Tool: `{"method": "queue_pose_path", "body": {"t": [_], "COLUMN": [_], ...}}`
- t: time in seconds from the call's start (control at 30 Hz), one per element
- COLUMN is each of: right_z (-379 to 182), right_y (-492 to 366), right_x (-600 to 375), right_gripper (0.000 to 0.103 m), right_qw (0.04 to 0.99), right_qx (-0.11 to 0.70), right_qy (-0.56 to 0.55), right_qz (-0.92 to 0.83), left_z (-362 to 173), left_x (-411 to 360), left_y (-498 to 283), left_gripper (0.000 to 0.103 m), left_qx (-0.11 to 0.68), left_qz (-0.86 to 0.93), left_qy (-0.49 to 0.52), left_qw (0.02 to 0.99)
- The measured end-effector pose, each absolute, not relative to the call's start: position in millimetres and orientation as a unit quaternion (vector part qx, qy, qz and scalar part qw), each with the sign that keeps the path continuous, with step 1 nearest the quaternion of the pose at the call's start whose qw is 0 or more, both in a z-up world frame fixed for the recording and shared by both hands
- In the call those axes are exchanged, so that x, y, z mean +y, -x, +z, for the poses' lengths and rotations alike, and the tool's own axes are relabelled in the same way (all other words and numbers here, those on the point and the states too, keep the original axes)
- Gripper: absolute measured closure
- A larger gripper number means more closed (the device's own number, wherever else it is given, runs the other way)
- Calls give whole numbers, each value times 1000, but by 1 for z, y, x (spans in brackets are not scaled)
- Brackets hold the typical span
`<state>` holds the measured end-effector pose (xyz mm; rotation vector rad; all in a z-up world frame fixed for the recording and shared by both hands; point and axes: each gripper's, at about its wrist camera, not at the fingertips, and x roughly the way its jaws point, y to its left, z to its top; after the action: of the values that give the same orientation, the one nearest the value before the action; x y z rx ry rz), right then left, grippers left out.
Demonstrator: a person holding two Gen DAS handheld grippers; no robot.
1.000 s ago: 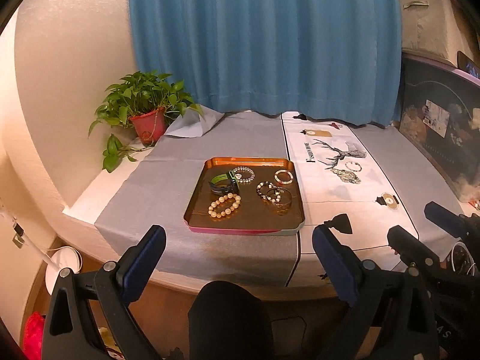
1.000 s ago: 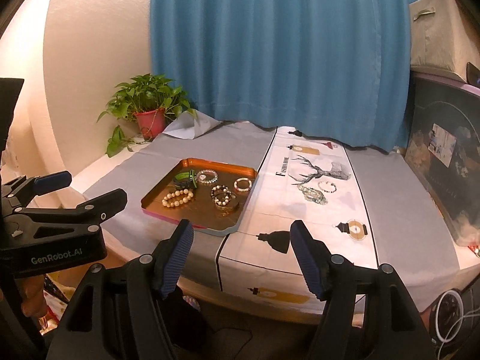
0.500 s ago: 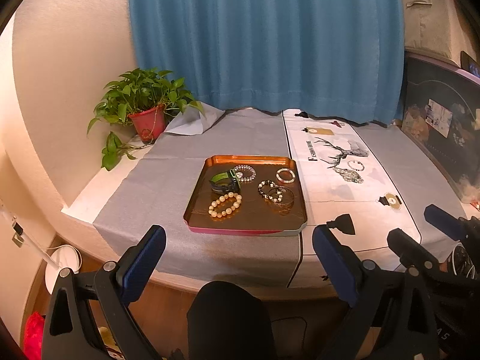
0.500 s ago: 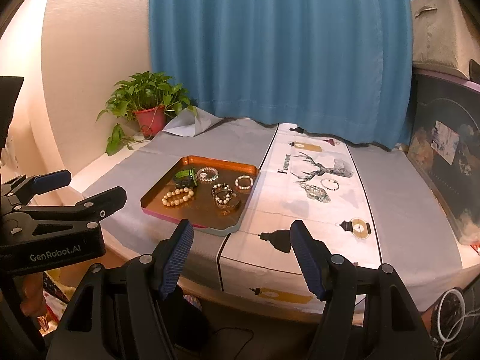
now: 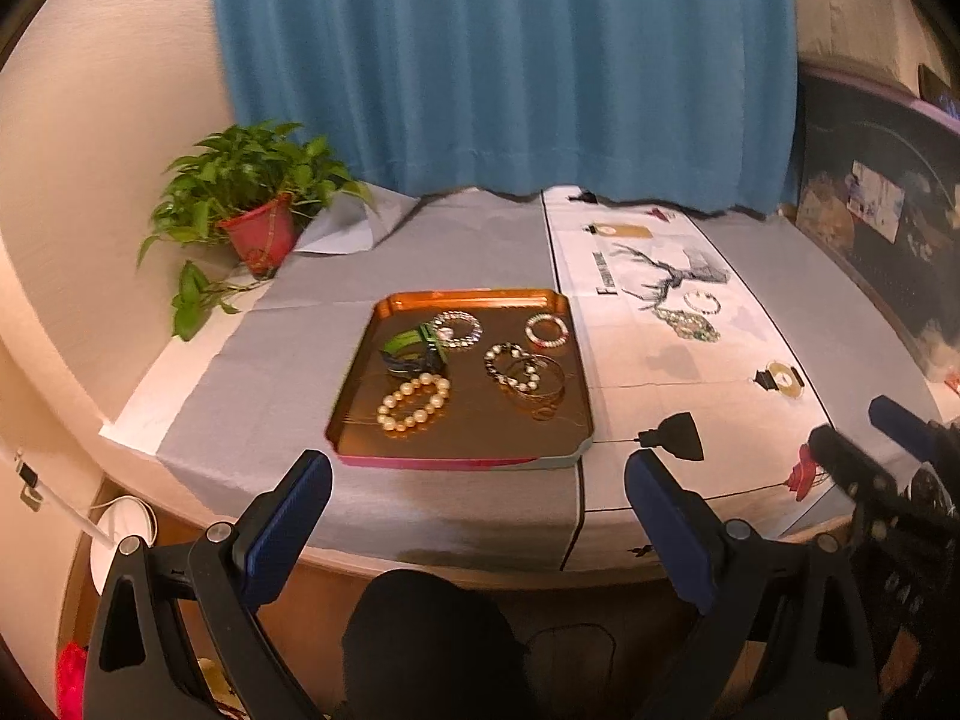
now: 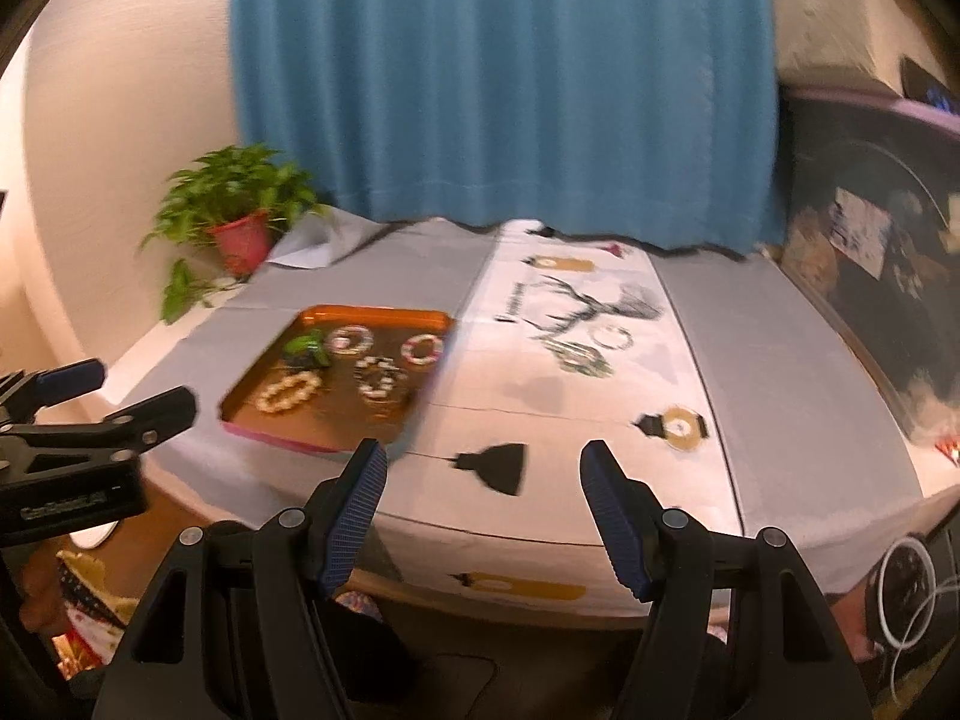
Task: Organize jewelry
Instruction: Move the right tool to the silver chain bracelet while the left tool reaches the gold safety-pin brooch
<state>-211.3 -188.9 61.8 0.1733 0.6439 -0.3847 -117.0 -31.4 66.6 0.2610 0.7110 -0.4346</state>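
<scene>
**Hovering grippers facing a tray of bracelets**

Hanging short of the near edge of the table point(image 5: 288, 408), both hand-held grippers are pointing down toward it with nothing between their fingers. The left gripper point(image 5: 477, 516) is standing wide open, its blue-padded fingers framing the near rim of the orange tray point(image 5: 360, 396). The right gripper point(image 6: 483, 510) is also standing open and empty, its pads spread either side of a black lamp shape printed on the white runner point(image 6: 540, 414); this view is blurring with motion.

The tray is lying on the grey cloth point(image 5: 252, 372), left of the runner and touching its edge. Inside it a cream bead bracelet point(image 5: 414, 403) is sitting at the near left, a green and blue band point(image 5: 414, 351) is lying just beyond it, and a pale beaded bracelet point(image 5: 457, 329) is touching that band at the far side. A red and white bracelet point(image 5: 546, 330) is resting at the far right, apart from the others, while a dark and white bead bracelet point(image 5: 510, 366) is overlapping a thin metal bangle point(image 5: 537, 387) at the near right.

Out on the runner, well right of the tray, a green beaded piece point(image 5: 687, 324) is lying beside a small thin bracelet point(image 5: 702, 302), on the printed deer. A potted plant point(image 5: 252, 204) is standing at the far left corner, before the blue curtain point(image 5: 504, 60).
</scene>
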Motion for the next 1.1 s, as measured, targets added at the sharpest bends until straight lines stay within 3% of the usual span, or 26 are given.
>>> {"method": "queue_pose_path", "body": {"t": [0.27,0.57,0.83,0.97,1.0,1.07,1.1], "right_z": [23,-32,-78,-90,-89,-88,-86], "right_y": [170,60,-34,-28,-22,-11,-5], "right_x": [-292,-427,-468,-481,-481,-480,-480], "right_gripper": [35,35,35,35,40,62,94], "right_qw": [897,867,856,863,866,874,873], "right_qx": [349,397,447,438,434,430,434], "right_qy": [-108,-133,-101,-104,-100,-80,-69], "right_qz": [-249,-270,-238,-229,-226,-211,-212], "left_z": [38,16,-2,-12,-15,-20,-24], "left_x": [-89,-164,-224,-249,-256,-267,-276], "left_y": [73,19,-20,-38,-41,-47,-52], "left_gripper": [6,6,6,6,6,6,6], "left_qx": [384,392,390,406,411,417,422], "left_qz": [-213,-222,-221,-229,-235,-244,-250], "left_qy": [-147,-165,-186,-178,-175,-173,-173], "left_qw": [886,877,874,866,863,858,854]}}
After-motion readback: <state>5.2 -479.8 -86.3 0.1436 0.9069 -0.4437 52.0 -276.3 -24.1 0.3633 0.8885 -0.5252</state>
